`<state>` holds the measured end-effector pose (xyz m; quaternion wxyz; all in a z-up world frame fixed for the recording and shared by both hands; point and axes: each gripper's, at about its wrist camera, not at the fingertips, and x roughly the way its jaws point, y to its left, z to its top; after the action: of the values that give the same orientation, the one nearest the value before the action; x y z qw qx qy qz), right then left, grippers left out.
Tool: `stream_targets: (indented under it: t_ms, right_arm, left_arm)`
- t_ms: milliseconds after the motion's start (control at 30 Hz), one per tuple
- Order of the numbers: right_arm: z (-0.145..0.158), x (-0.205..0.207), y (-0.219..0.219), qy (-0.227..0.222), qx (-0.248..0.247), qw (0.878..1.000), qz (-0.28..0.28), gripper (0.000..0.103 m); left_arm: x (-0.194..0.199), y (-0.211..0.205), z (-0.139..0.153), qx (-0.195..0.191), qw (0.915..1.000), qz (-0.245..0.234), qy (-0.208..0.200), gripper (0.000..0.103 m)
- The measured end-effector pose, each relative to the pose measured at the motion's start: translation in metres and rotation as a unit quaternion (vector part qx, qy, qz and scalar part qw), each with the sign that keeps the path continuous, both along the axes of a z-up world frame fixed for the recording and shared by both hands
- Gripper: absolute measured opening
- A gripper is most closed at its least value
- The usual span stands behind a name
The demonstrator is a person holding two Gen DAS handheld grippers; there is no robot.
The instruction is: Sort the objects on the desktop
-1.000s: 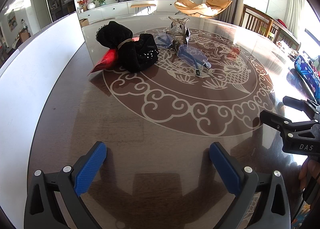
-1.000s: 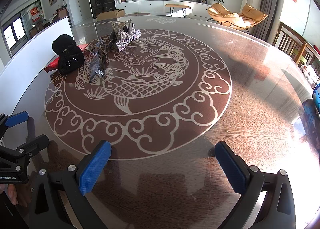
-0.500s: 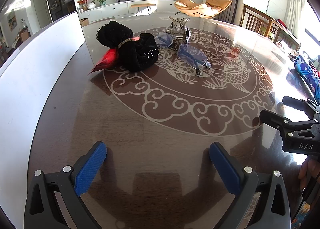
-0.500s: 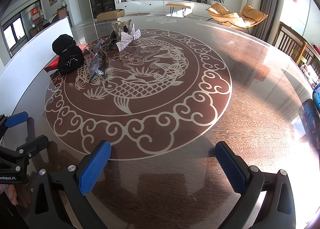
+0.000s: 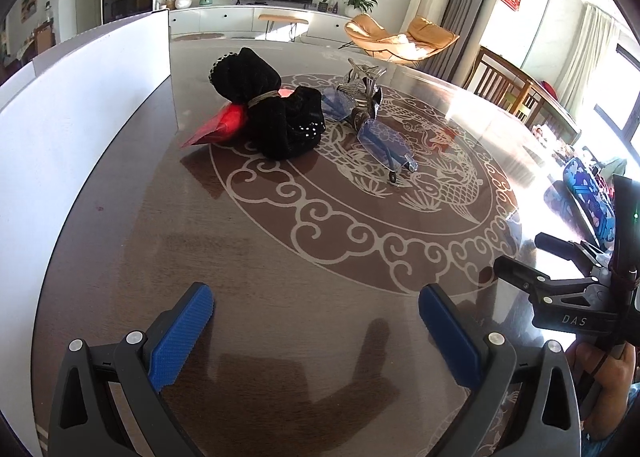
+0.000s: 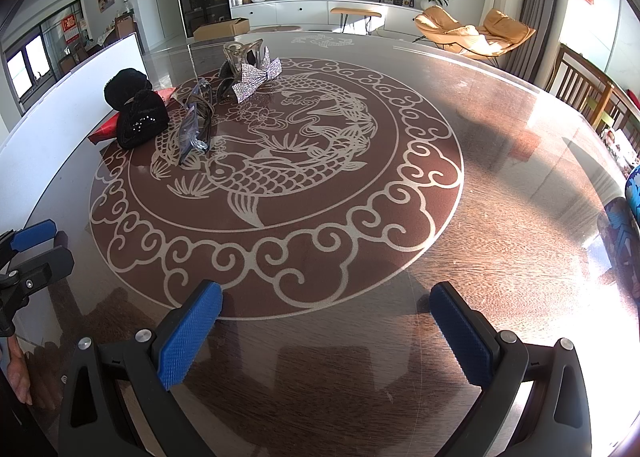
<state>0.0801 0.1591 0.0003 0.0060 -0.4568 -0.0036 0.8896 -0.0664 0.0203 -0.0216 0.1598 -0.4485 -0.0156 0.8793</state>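
- The counter (image 6: 500, 185) is a big round glossy top with a fish-and-cloud medallion; most of it lies bare, and every loose thing sits in one cluster on the far left side, beside a white board (image 5: 80, 105).
- The black pouch (image 5: 276, 117) is the bulkiest item: soft velvet, cinched with a cord, slumped over a red packet (image 5: 218, 125) whose corner sticks out from beneath it.
- Just right of the pouch lie the blue-tinted glasses (image 5: 380, 141), partly folded, lenses resting on the glass top.
- Behind them stands a silvery glitter bow (image 6: 256, 79) against a clear hair clip (image 6: 240, 51); the two touch or overlap, I cannot tell which.
- The left claw (image 5: 316, 321) hangs low over the near edge, jaws spread wide, nothing between the blue pads.
- The right claw (image 6: 326, 321) is likewise wide apart and empty, well short of the cluster, with a hand gripping its handle at the edge of the left view.
- Judging by this, sorting has not begun: this is the opening approach, both tools well apart from the goods.
- The next move likely calls for a long forward reach by the left claw, picking an outlying item first, probably the glasses or pouch.
- The glasses would need a gentle pinch on the frame; the pouch will deform, so bite near the corded neck.
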Motion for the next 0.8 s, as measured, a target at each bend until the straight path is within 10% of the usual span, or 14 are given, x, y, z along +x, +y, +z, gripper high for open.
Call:
stream_targets:
  t_ms: [800]
  right_arm:
    - [0.0, 0.0, 0.0, 0.0, 0.0, 1.0, 0.0, 0.103]
  left_arm:
    - [-0.127, -0.033, -0.005, -0.103, 0.9897, 0.098, -0.018, 0.103]
